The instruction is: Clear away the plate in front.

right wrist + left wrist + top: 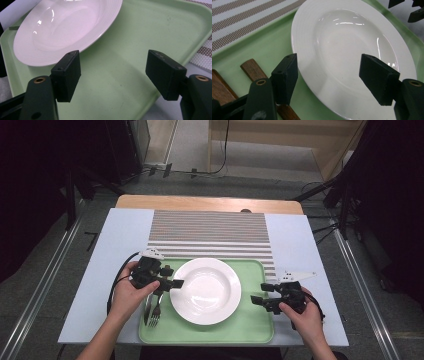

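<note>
Left gripper [170, 283] spread wide, straddling the near rim of the white plate [206, 290]; right gripper [261, 301] also agape, empty, over bare green tray [250, 327] just right of the plate. Plate centred on the tray, fork [155, 312] and wooden handles [253, 71] beside its left edge. Probably stiff, glazed, slippery, breakable ceramic with some weight. Best pinched across the ribbed rim, never the slick bowl.

Lighting: even overhead light; table [120, 245] bright, surrounding room dark at far left and right. Glare: white streaks on plate [344, 23], also on its bowl in the right gripper view. Shadows: soft, short, beneath the plate rim on tray [120, 75]. Focus: near jaws slightly soft; high view low in detail.
</note>
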`<state>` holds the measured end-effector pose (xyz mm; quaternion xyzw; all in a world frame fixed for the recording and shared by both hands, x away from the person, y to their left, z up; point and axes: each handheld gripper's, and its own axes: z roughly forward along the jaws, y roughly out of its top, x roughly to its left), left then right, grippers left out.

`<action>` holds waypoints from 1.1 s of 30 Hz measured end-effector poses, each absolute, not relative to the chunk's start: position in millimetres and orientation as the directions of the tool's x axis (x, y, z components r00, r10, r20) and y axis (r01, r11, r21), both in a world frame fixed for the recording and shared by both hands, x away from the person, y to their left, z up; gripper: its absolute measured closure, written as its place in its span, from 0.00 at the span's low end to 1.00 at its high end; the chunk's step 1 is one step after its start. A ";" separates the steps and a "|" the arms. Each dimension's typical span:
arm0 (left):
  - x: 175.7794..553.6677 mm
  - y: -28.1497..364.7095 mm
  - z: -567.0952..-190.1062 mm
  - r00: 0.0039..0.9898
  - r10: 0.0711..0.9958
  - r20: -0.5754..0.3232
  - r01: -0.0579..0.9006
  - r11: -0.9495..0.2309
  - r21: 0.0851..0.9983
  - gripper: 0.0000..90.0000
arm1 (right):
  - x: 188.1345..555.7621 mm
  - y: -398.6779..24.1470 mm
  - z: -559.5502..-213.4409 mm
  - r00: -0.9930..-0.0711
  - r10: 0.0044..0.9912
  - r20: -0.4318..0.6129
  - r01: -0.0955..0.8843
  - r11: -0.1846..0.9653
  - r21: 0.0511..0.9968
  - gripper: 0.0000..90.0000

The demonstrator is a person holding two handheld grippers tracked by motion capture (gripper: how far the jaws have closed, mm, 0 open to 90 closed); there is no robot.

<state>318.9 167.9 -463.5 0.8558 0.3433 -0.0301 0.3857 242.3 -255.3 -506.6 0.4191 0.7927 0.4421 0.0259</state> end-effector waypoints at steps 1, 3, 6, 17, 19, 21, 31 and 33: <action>318.3 169.5 -464.3 0.760 0.566 -0.318 0.614 -0.466 0.638 0.34 | 242.3 -255.3 -506.7 -0.648 0.687 0.330 0.642 0.259 0.722 0.31; 317.0 172.8 -465.5 0.755 0.564 -0.335 0.622 -0.453 0.638 0.34 | 242.3 -255.1 -506.8 -0.647 0.688 0.328 0.642 0.260 0.721 0.30; 314.3 176.5 -466.6 0.753 0.573 -0.324 0.620 -0.452 0.641 0.34 | 241.8 -253.5 -506.4 -0.648 0.686 0.331 0.645 0.262 0.718 0.30; 302.5 190.8 -471.9 0.746 0.580 -0.328 0.625 -0.438 0.646 0.34 | 239.2 -252.9 -506.9 -0.651 0.680 0.336 0.649 0.270 0.711 0.30; 300.5 194.3 -474.3 0.741 0.588 -0.324 0.629 -0.438 0.642 0.34 | 238.5 -253.5 -507.0 -0.653 0.679 0.336 0.647 0.270 0.713 0.30; 298.9 198.2 -477.2 0.735 0.596 -0.323 0.634 -0.435 0.640 0.34 | 237.5 -254.1 -506.5 -0.651 0.681 0.337 0.649 0.269 0.712 0.30; 291.6 215.6 -483.0 0.719 0.614 -0.326 0.648 -0.424 0.632 0.34 | 232.9 -255.0 -505.4 -0.652 0.679 0.337 0.648 0.268 0.713 0.30; 290.4 218.7 -484.3 0.713 0.620 -0.327 0.653 -0.416 0.633 0.34 | 231.8 -255.6 -505.8 -0.653 0.678 0.337 0.647 0.269 0.713 0.30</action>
